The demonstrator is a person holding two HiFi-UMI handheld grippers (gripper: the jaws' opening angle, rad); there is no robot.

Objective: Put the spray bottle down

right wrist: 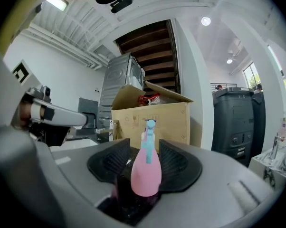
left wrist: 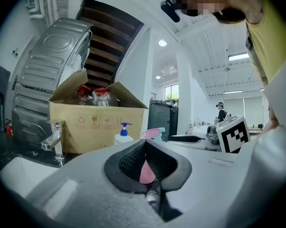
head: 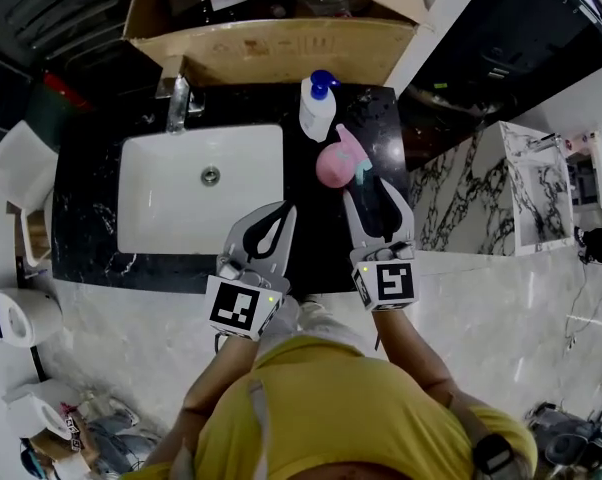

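Observation:
A pink spray bottle [head: 333, 164] with a teal trigger stands upright on the black counter [head: 91, 188], right of the sink [head: 161, 223]. My right gripper [head: 378, 201] is just in front of it, open, and its pads touch nothing. In the right gripper view the bottle [right wrist: 146, 172] stands between the spread jaws of that gripper [right wrist: 145, 144], apart from both pads. My left gripper [head: 272, 226] hovers over the sink's front right corner, its fingertips together and empty. The left gripper view shows the pads of this gripper [left wrist: 145, 144] meeting, with the bottle [left wrist: 155, 133] beyond them.
A white pump bottle [head: 317, 108] with a blue top stands just behind the spray bottle. An open cardboard box [head: 281, 48] full of items fills the back of the counter. A chrome faucet [head: 178, 103] stands behind the sink's left part. The counter ends right of the bottles.

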